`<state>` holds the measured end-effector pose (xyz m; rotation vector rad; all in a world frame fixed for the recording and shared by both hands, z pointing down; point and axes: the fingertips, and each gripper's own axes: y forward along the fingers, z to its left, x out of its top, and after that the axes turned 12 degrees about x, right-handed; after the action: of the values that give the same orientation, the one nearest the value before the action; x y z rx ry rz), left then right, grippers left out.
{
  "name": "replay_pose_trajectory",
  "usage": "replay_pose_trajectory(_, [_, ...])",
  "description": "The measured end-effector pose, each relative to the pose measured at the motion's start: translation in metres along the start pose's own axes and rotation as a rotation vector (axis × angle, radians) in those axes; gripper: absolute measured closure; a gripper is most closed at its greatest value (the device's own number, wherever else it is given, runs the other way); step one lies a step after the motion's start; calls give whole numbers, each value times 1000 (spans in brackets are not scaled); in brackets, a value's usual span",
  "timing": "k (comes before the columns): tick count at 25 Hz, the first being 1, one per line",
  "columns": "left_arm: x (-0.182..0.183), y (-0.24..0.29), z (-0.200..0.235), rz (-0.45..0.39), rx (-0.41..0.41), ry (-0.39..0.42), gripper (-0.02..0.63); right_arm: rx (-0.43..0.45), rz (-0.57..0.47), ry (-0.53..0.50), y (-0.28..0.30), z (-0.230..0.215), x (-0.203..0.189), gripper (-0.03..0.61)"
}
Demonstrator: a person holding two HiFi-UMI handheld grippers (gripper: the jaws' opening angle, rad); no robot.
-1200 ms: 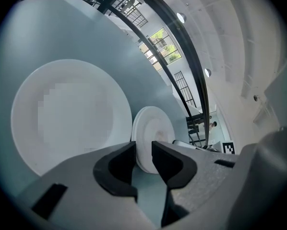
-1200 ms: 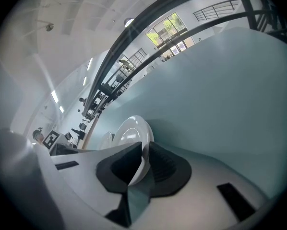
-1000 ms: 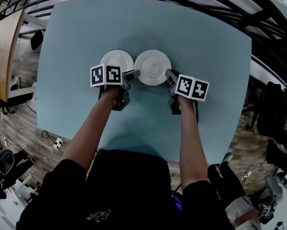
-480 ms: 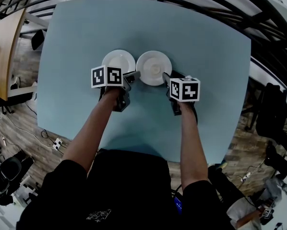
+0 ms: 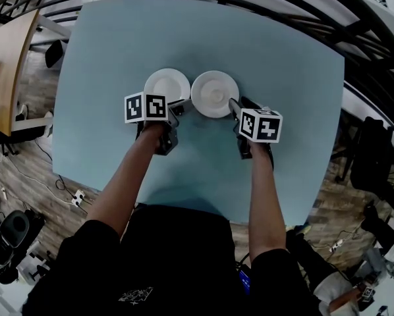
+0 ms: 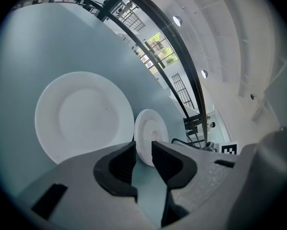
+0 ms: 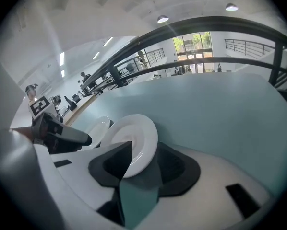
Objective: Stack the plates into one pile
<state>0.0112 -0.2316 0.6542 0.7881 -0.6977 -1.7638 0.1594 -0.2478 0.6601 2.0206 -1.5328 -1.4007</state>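
Two white plates lie side by side on the light blue table [image 5: 282,58]: the left plate [image 5: 165,84] [image 6: 83,116] and the right plate [image 5: 215,92] [image 7: 134,140]. My right gripper [image 5: 235,108] [image 7: 146,152] is at the right plate's near right rim. Its jaws have just been opening and now stand wide, with the rim between them and no pad pressing on it. My left gripper [image 5: 182,104] [image 6: 143,147] points at the gap between the plates. Its jaws are a narrow slit apart, with bare table showing through and nothing held.
Black railing bars [image 5: 355,64] curve round the table's far and right sides. A wooden desk [image 5: 6,58] stands at the far left, over a wood floor with cables and chairs. Bare tabletop stretches beyond the plates and to both sides.
The right gripper has rolled, so its marker cube now shows a different face. The left gripper and both plates have stayed put.
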Motion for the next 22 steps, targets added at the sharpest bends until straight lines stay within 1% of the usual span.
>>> replay_pose_trajectory(1, [0,-2,1,-1,-5,-2,528,6,-8,12,-1,1,-1,414])
replay_pose_trajectory(5, [3,-13,8,-16,-14,-25,528,51,-53,89,-2,12,-3,468])
replay_pose_trajectory(10, [2,-26,19,-30,-27,-53,529,121,-97,165,-1,38,-10,529])
replay_pose_trajectory(15, [4,-39,30,-44,-49,-67,532,164,-121,228,9,62,-22,543])
replay_pose_trajectory(22, [3,-61,58,-74,-88,-110,532,247,-191,373,24,96,-33,557])
